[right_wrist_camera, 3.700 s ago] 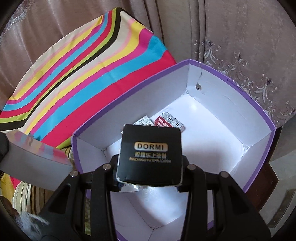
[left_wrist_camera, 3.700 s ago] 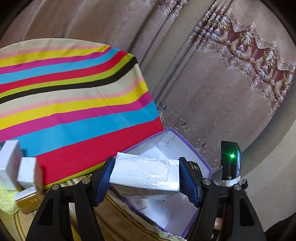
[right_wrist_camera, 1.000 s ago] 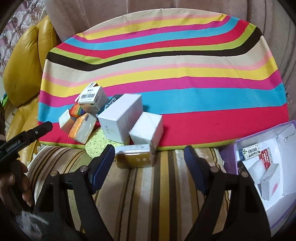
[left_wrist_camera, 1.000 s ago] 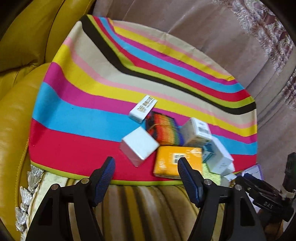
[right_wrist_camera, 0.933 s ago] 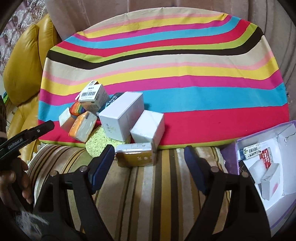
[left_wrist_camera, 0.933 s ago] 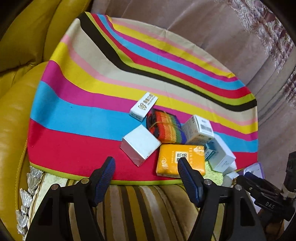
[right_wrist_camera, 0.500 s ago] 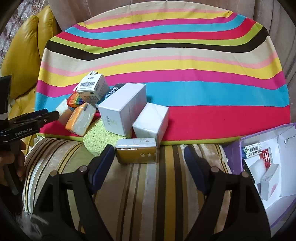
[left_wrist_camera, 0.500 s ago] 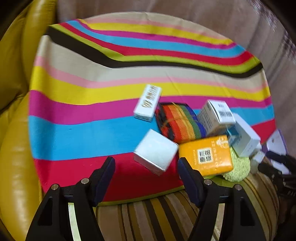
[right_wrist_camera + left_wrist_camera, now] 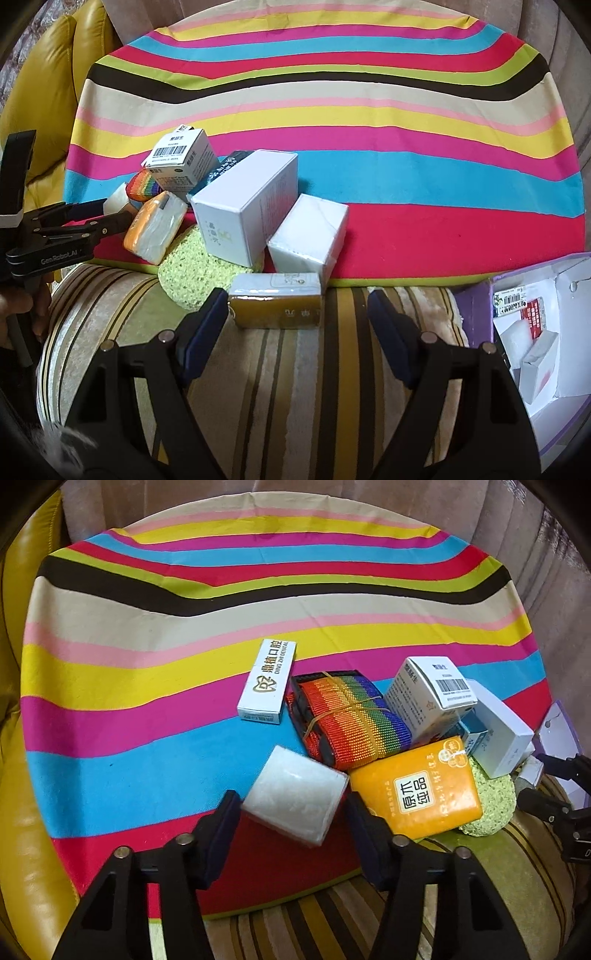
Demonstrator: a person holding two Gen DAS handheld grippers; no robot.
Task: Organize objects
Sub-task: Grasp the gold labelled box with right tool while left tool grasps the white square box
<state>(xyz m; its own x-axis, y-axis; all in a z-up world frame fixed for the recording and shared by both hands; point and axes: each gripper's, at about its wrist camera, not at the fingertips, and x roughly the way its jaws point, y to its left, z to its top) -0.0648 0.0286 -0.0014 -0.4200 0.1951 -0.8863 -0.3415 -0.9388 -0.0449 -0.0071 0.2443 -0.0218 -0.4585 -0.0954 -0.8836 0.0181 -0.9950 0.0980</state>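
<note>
Left gripper [image 9: 291, 812] closer now — jaws flank white box [image 9: 295, 800].

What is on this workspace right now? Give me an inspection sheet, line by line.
Surface: striped cloth over a striped cushion.
Job's things: white wrapped box, orange tissue pack, rainbow strap bundle, dental box, barcode box, tall white box, gold box, all clustered near the cloth's front edge; purple-edged box already holds several small boxes.
Clutter: green sponge under the pile.
Grippers: left gripper open, straddling the white wrapped box; right gripper open, around the gold box.
Cables: nothing seen.
Surroundings: yellow leather seat, beige curtain.
</note>
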